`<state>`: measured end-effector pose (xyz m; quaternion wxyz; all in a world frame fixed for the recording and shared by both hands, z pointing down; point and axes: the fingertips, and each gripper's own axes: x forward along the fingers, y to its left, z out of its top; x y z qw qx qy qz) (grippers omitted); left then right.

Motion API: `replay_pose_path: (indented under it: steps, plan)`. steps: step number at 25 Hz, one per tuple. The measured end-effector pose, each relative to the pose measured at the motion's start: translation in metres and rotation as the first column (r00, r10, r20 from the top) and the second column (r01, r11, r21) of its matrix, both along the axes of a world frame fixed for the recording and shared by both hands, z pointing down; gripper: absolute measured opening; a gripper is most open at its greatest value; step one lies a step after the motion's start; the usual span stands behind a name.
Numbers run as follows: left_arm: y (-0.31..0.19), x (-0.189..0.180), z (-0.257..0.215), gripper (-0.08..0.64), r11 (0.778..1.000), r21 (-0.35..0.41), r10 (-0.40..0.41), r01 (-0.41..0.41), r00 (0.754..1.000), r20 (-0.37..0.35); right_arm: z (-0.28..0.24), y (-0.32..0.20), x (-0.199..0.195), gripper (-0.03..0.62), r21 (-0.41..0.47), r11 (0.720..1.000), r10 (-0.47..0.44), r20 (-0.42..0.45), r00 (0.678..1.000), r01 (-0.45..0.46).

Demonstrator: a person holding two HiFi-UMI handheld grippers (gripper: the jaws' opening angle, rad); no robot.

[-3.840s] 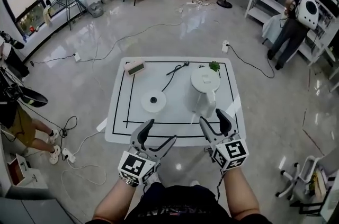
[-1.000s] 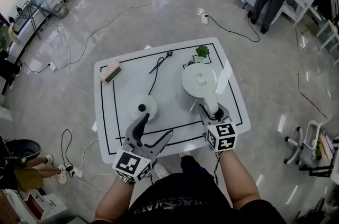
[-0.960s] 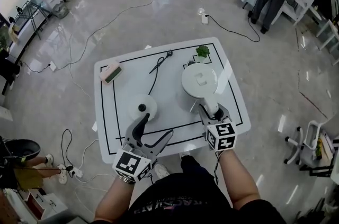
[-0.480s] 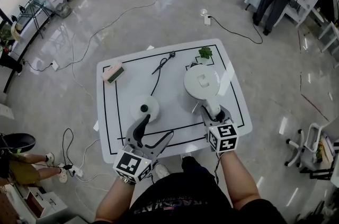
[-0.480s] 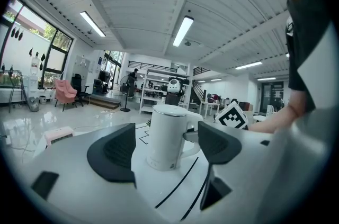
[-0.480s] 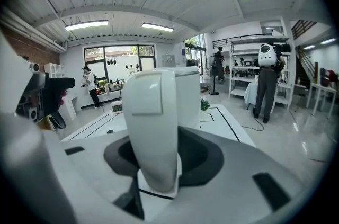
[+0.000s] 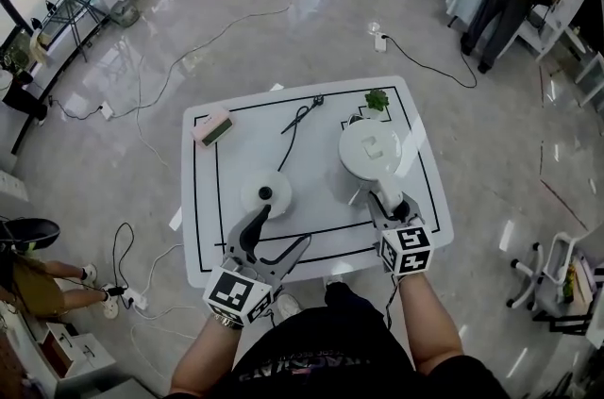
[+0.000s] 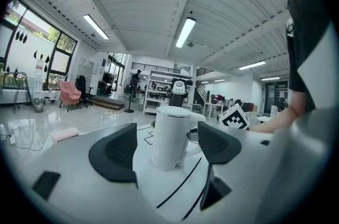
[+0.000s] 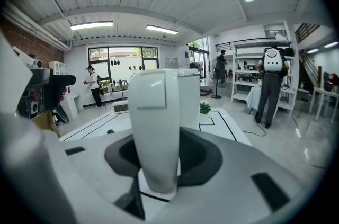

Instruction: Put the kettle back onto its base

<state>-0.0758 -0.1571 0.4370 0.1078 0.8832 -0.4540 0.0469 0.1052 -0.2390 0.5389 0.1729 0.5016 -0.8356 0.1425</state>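
Right tongs, their jaws just closing, appear to clamp the handle of the white lidded kettle. It stands on the counter, right of its round base and apart from it. Left tongs hover wide open and empty near the base. Beyond lie a plant, a cord and a pink box.

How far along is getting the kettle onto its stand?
Done: the right gripper is at the kettle, and its jaws have just been closing on the handle. In hand: that grip. Left: the kettle stands on the table, apart from its round base, so lifting, carrying over and setting down remain. The left gripper is open, empty.
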Motion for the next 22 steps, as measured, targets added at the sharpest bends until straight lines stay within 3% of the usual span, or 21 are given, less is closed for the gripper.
replay_pose_path:
  steps: [12, 22]
  plan:
    - [0.007, -0.019, -0.009, 0.345, 0.997, 0.011, -0.073, 0.073, 0.997, -0.013, -0.034, -0.014, -0.014, 0.098, 0.12, 0.99, -0.072, -0.012, 0.997, 0.073]
    - [0.017, -0.042, -0.017, 0.23, 0.988, 0.032, -0.152, 0.153, 0.988, -0.016, -0.047, -0.022, -0.04, 0.098, 0.135, 0.979, -0.153, -0.003, 0.988, 0.152]
